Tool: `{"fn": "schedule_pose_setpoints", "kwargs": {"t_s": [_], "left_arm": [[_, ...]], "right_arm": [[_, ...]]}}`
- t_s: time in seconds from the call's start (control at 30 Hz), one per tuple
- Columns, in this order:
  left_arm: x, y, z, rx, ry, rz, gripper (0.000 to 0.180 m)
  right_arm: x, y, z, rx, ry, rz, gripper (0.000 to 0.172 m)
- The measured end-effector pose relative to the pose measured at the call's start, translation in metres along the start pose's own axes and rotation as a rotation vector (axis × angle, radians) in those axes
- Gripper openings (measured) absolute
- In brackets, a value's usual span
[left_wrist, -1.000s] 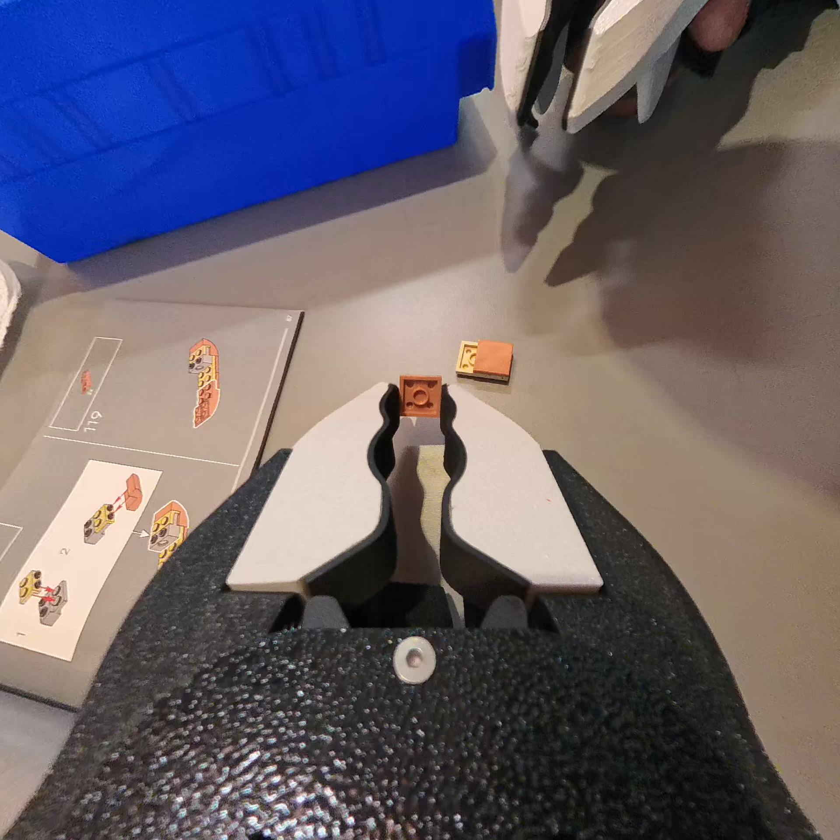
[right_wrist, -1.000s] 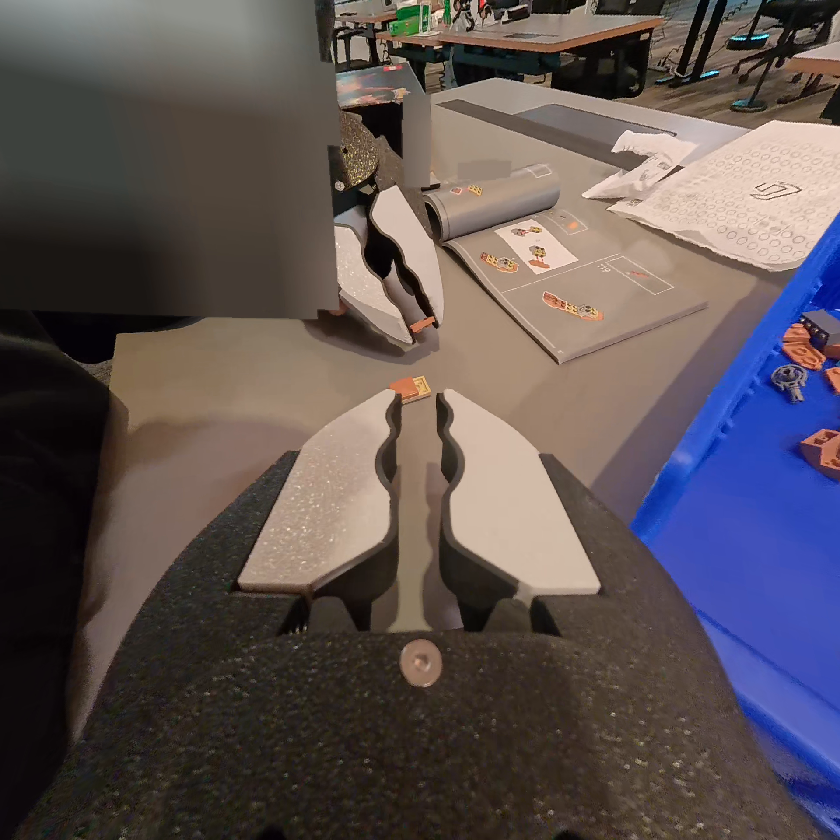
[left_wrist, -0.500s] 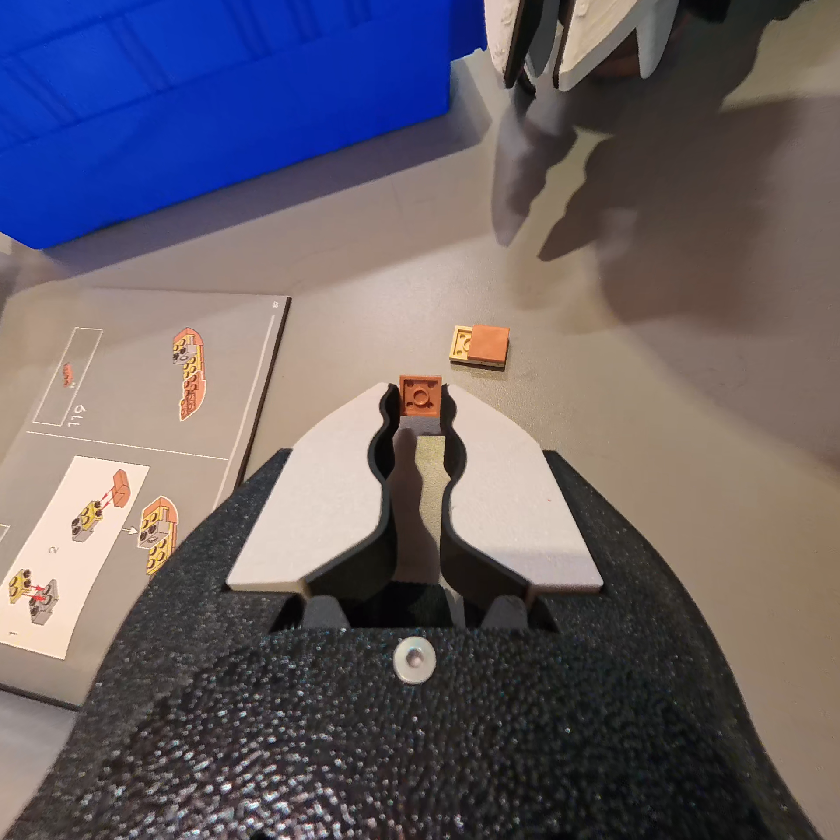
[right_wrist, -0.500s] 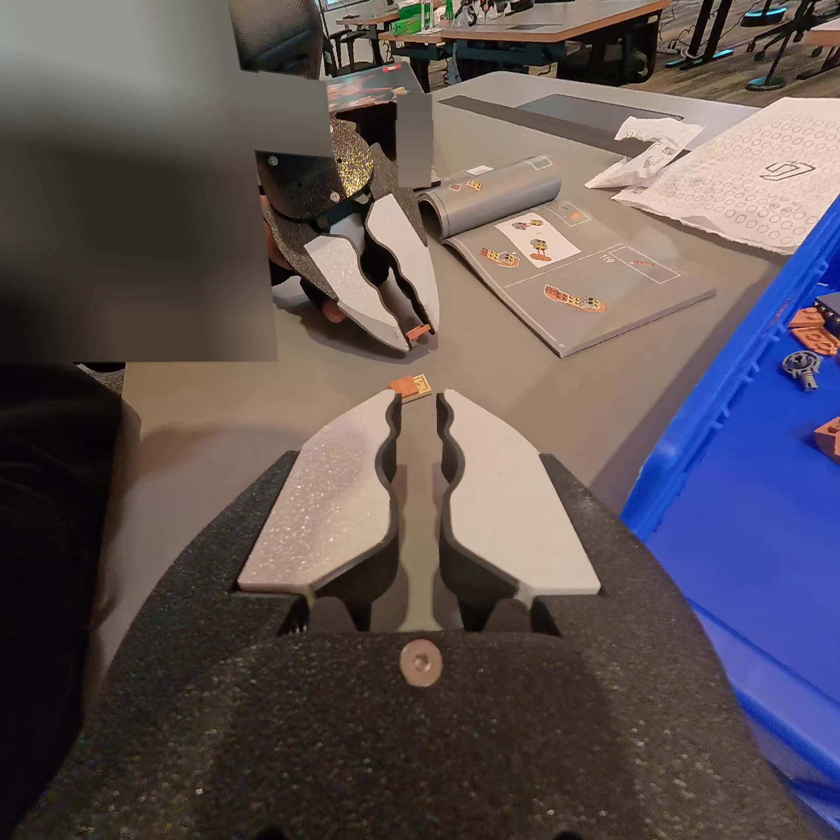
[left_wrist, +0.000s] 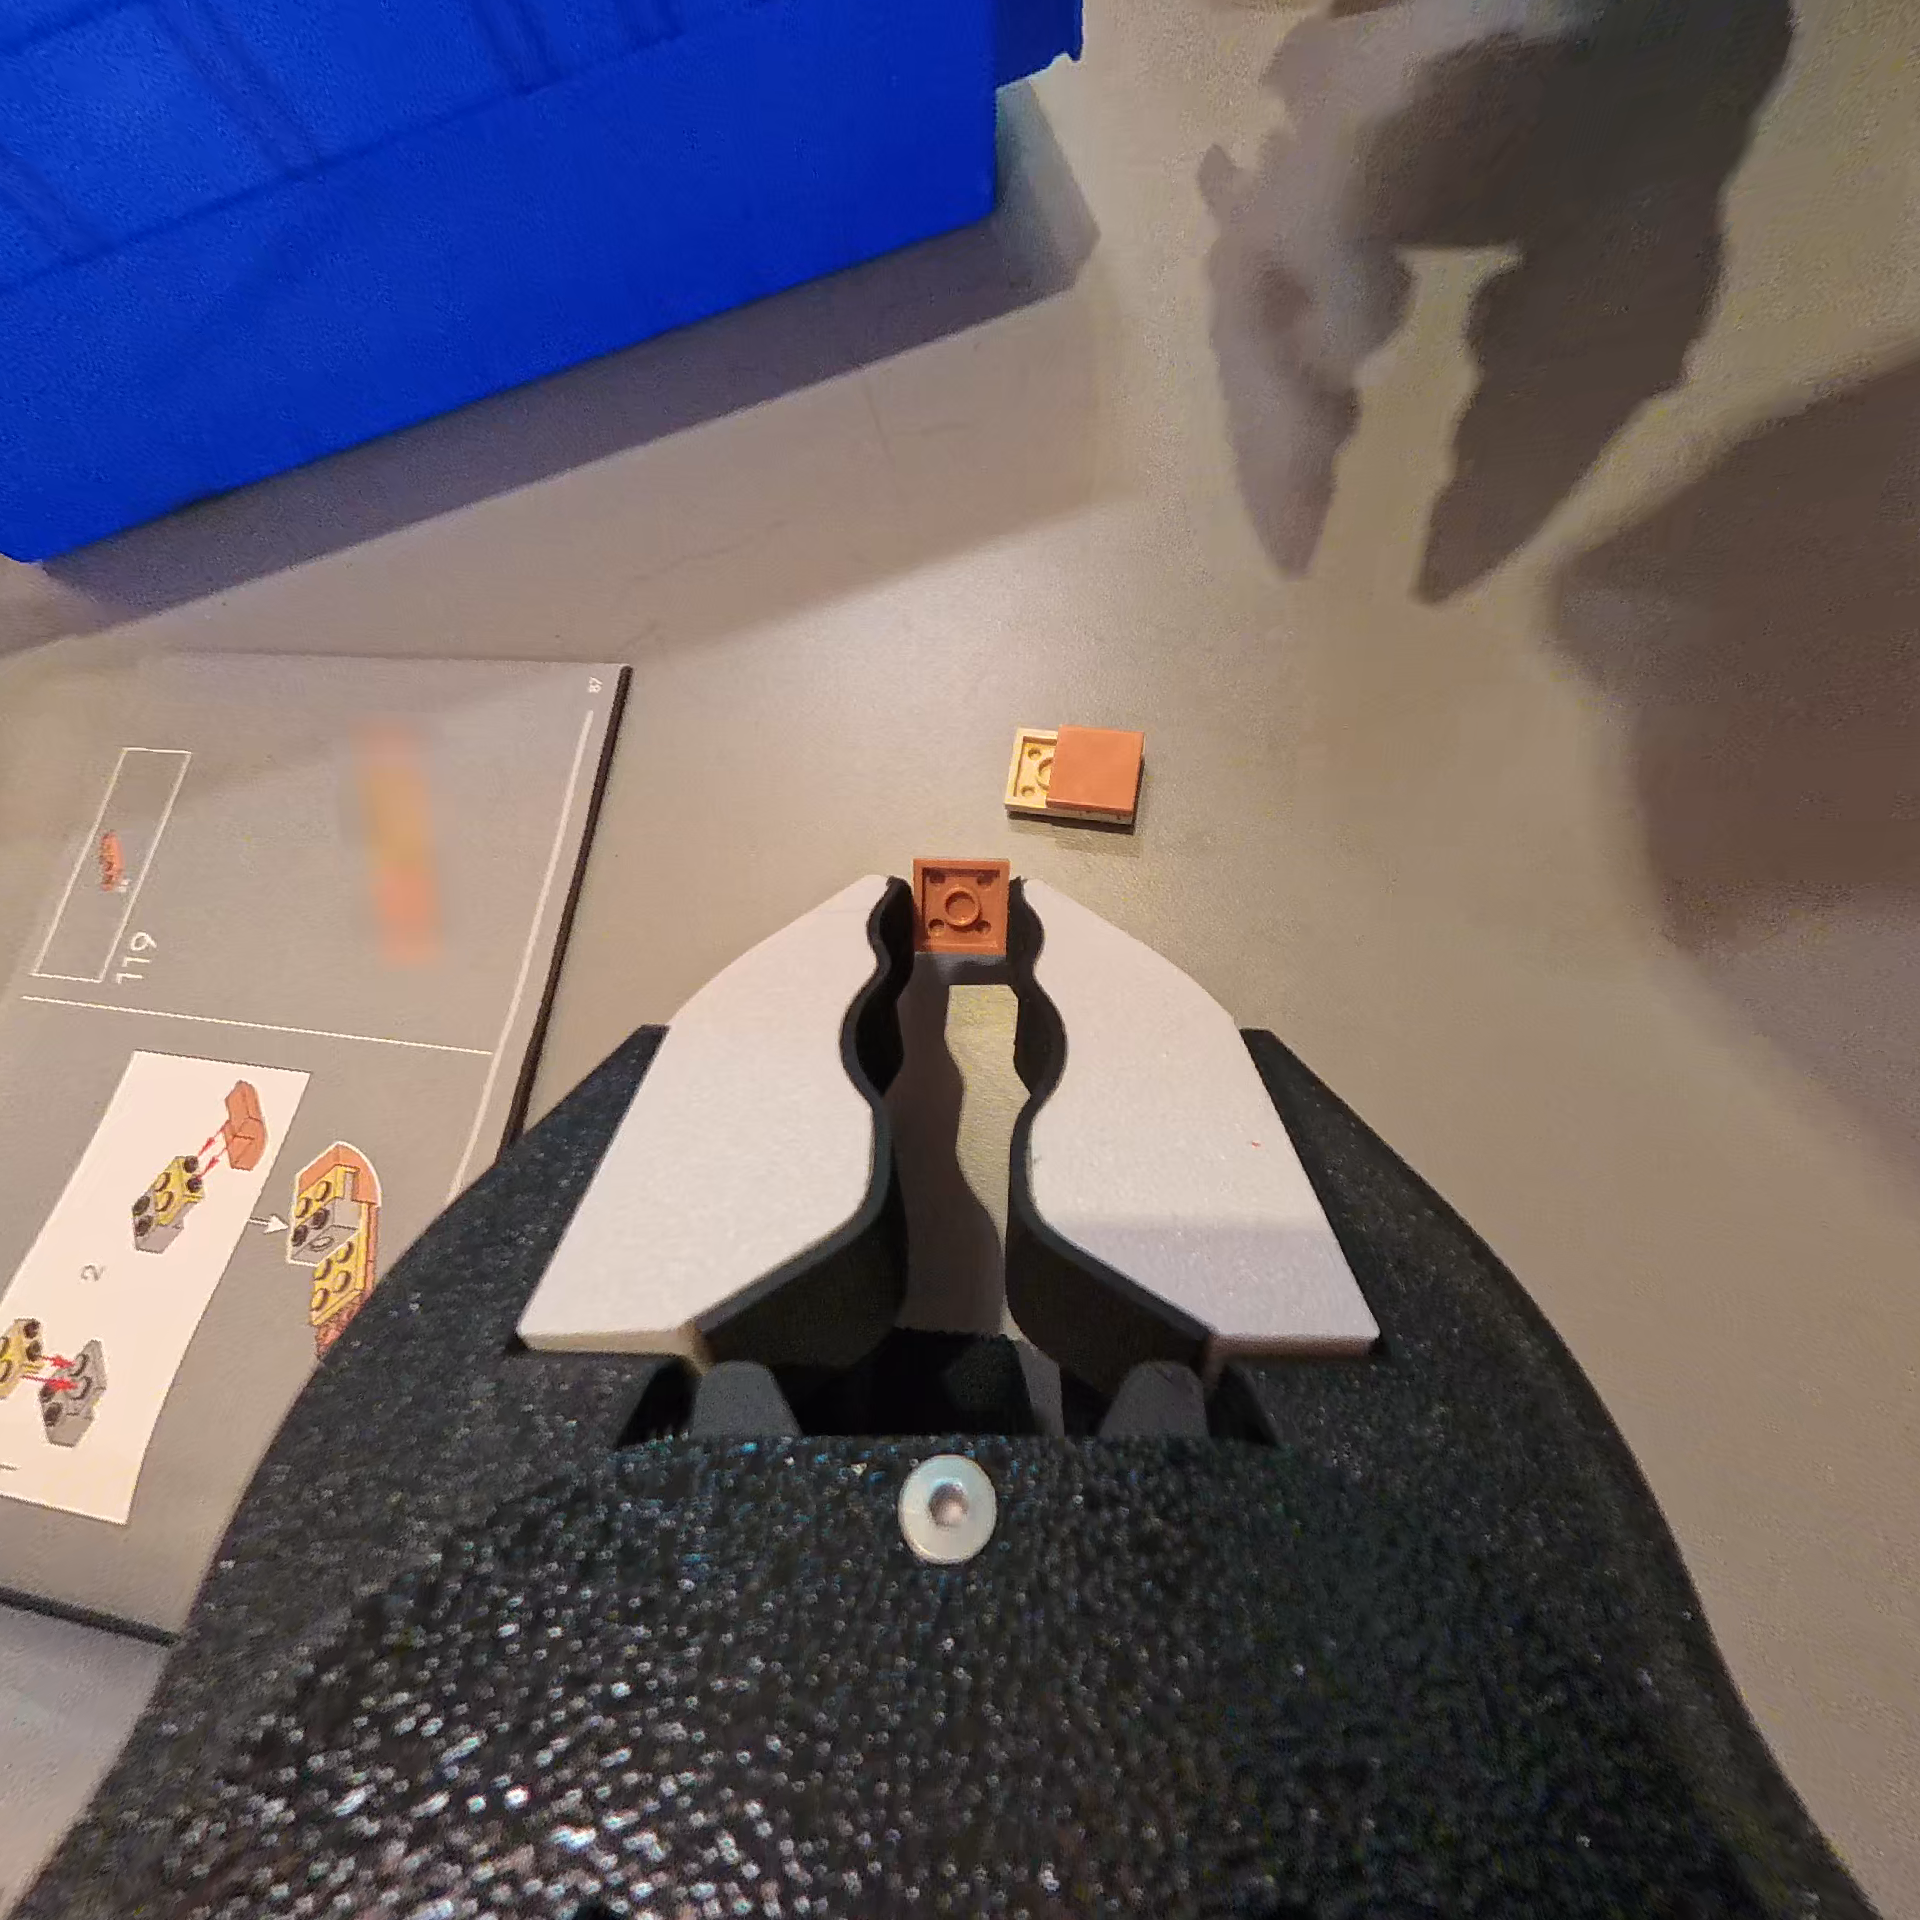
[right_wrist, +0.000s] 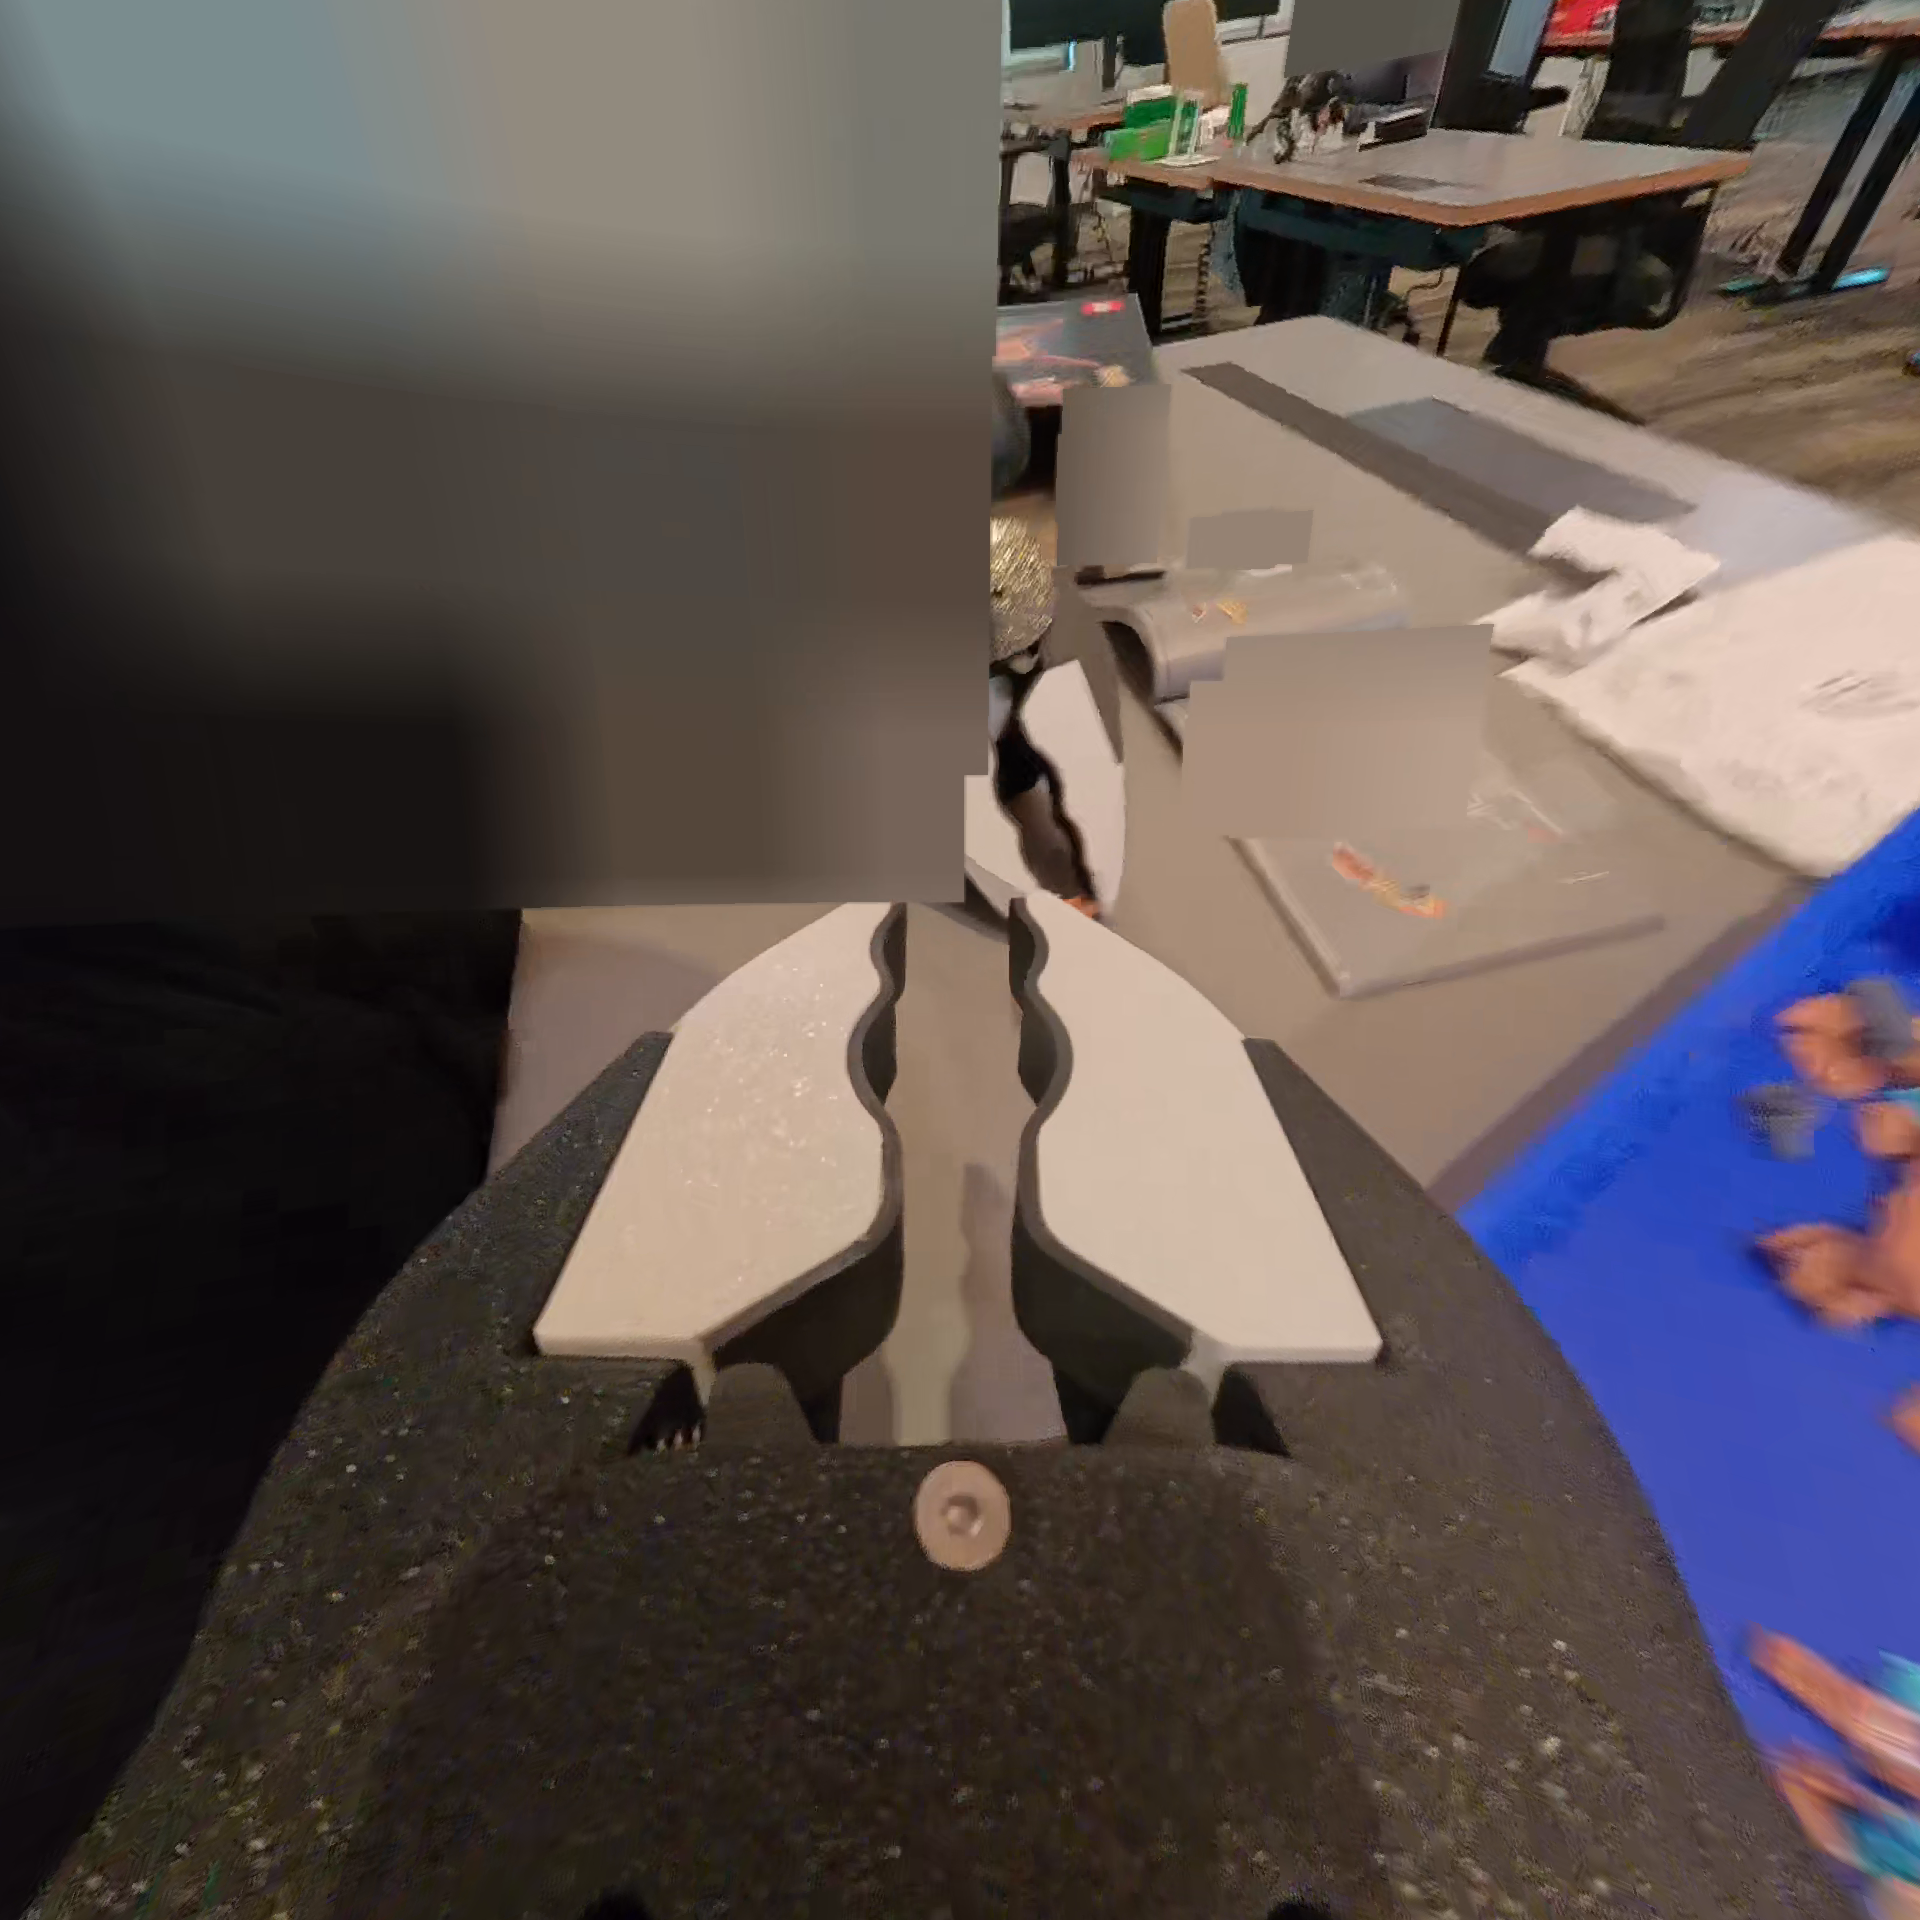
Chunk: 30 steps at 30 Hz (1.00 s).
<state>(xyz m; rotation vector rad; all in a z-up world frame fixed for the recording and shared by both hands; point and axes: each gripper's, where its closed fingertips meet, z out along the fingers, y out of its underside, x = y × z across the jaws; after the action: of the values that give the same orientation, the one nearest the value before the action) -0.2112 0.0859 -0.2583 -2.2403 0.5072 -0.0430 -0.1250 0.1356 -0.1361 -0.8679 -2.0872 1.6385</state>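
Observation:
My left gripper (left_wrist: 961, 899) is shut on a small square orange-brown plate (left_wrist: 961, 906), held by its two side edges with its underside facing the camera, above the grey table (left_wrist: 1351, 1039). Just beyond it on the table lies a tan plate (left_wrist: 1031, 771) with an orange-brown tile (left_wrist: 1097, 769) set partly over it. My right gripper (right_wrist: 958, 914) is open with nothing between its fingers, raised above the table. The left gripper also shows in the right wrist view (right_wrist: 1086, 902), with an orange piece at its tips.
An open instruction booklet (left_wrist: 260, 987) lies to the left. A blue bin (left_wrist: 468, 229) stands behind it; in the right wrist view the bin (right_wrist: 1683, 1351) holds several loose orange-brown pieces. White paper bags (right_wrist: 1766, 717) lie farther back. A dark sleeve fills the left. About 15 cm separates my left fingertips from my right.
My right gripper has lifted away and left the left wrist view; only its shadow remains, and its jaws have opened slightly. The left gripper still holds the orange-brown plate.

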Motion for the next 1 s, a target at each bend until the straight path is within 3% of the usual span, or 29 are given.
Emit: {"fn": "schedule_pose_setpoints", "kwargs": {"t_s": [0.1,0.17,0.3,0.37,0.47,0.8,1.0], "left_arm": [[0.001,0.0,-0.001,0.005,-0.007,0.01,0.017],[0.001,0.0,-0.001,0.006,-0.006,0.012,0.017],[0.001,0.0,-0.001,0.005,-0.003,0.009,0.017],[0.001,0.0,-0.001,0.006,-0.007,0.012,0.017],[0.002,0.0,-0.001,0.007,-0.012,0.015,0.017],[0.004,0.0,-0.002,0.01,0.004,0.024,0.017],[0.005,0.0,-0.002,0.011,0.004,0.029,0.017]], "right_arm": [[0.026,-0.035,-0.042,-0.077,0.071,-0.131,0.018],[0.068,-0.04,-0.059,-0.203,0.149,-0.216,0.017],[0.175,0.023,-0.059,-0.653,0.213,-0.274,0.024],[0.203,0.058,-0.051,-0.811,0.165,-0.209,0.026],[0.225,0.089,-0.048,-0.988,0.159,-0.253,0.028],[0.235,0.118,-0.039,-1.116,0.055,-0.276,0.033],[0.229,0.12,-0.037,-1.126,0.015,-0.192,0.017]]}}
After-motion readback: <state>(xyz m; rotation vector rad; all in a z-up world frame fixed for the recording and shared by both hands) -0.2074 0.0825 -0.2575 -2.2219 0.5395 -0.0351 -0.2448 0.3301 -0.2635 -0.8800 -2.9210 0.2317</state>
